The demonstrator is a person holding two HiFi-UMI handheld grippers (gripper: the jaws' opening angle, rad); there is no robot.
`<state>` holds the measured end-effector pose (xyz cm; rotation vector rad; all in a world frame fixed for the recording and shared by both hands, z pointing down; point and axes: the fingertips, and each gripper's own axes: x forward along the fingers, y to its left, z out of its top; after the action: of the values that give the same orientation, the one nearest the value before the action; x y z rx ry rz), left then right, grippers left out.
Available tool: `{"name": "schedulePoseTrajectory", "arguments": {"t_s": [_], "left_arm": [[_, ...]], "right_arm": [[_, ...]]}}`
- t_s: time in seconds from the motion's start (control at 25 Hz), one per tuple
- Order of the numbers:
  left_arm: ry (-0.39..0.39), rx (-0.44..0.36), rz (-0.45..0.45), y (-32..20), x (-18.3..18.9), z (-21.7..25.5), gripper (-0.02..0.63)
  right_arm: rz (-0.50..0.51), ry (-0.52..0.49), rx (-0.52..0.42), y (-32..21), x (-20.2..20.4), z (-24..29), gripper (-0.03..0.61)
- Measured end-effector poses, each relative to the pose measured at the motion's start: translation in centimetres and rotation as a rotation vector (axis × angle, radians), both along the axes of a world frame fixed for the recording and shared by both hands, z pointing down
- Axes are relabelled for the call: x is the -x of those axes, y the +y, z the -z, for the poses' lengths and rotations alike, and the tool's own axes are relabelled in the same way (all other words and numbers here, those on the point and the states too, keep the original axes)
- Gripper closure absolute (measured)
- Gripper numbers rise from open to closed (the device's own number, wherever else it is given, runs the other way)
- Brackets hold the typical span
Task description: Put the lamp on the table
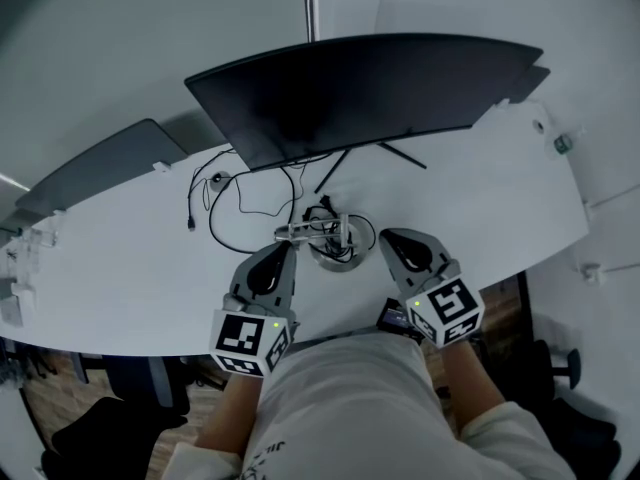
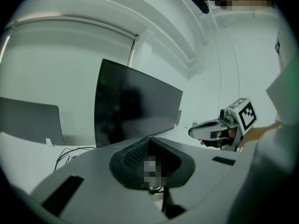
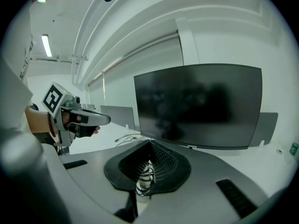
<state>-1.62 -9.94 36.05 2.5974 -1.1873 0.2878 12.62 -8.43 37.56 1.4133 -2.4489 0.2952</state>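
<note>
From where I sit, the job looks close to finished. The small white lamp (image 1: 332, 240), with black cord wound round its body and a thin metal arm lying across the top, stands on the long white desk (image 1: 480, 208) near its front edge. My left gripper (image 1: 288, 248) has its tip right at the end of that metal arm. Its jaws look drawn together in its own view, but a blurred patch covers the spot where anything thin would sit, so I cannot say whether it nips the arm. My right gripper (image 1: 385, 238) is closed with nothing between its jaws, its tip just beside the lamp's body. What I judge is left is to check that the lamp rests steady and then take both grippers away (perhaps after nudging it further in from the edge). Behind the lamp stands a wide curved black monitor (image 1: 370, 88) on thin legs, and loose black cables (image 1: 225, 213) trail across the desk to the left, so both crowd the space further in. A flat grey panel (image 1: 100, 168) sits well off to the left.
</note>
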Motion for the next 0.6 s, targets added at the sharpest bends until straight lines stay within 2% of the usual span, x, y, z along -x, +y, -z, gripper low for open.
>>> {"name": "schedulePoseTrajectory", "arguments": {"t_s": [0.6], "left_arm": [[-0.008, 0.009, -0.007, 0.48, -0.1, -0.14, 0.611]], "right_arm": [[0.025, 0.014, -0.013, 0.23, 0.11, 0.86, 0.548]]}}
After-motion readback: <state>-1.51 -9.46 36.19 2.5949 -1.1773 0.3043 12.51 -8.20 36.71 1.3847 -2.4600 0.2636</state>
